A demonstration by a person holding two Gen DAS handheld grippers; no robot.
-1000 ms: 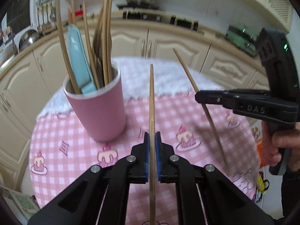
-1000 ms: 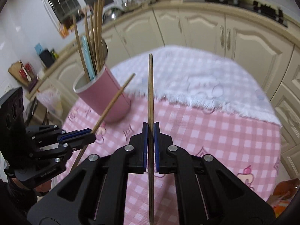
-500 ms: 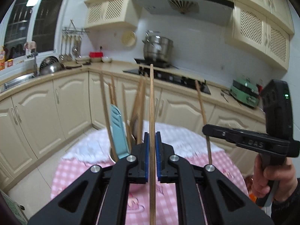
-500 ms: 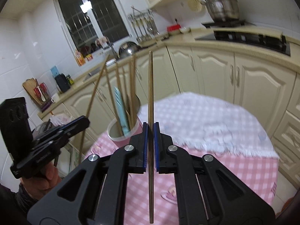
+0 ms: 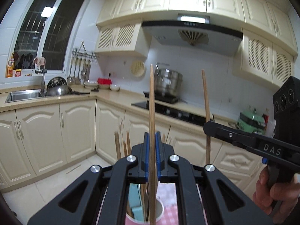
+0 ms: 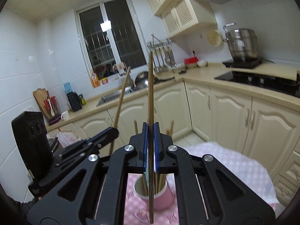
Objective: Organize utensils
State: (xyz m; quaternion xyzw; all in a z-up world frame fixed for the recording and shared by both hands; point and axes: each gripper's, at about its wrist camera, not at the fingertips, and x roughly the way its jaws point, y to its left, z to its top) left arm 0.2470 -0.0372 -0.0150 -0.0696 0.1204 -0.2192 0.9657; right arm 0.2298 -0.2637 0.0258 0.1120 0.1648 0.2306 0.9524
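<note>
1. Wooden chopstick point(image 5: 152, 112) stands upright down the middle of the left wrist view, pinched between the blue pads of the left claw point(image 5: 152, 157); its lower end hangs over the mouth of the pink cup point(image 5: 159, 212) at the bottom centre.
2. Its twin, the second chopstick point(image 6: 151, 103), is pinched the same way by the right claw point(image 6: 150, 150), lower tip in front of the cup's near wall.
3. I'd say both sticks are at the drop-in step: next, lower each tip inside the rim, then spread the pads.
4. Room is tight: the cup already holds chopsticks and a pale blue utensil point(image 5: 134, 196), so little open mouth remains.
5. Both claws crowd together above the checked tabletop point(image 6: 215, 161); going one at a time looks safer.
</note>
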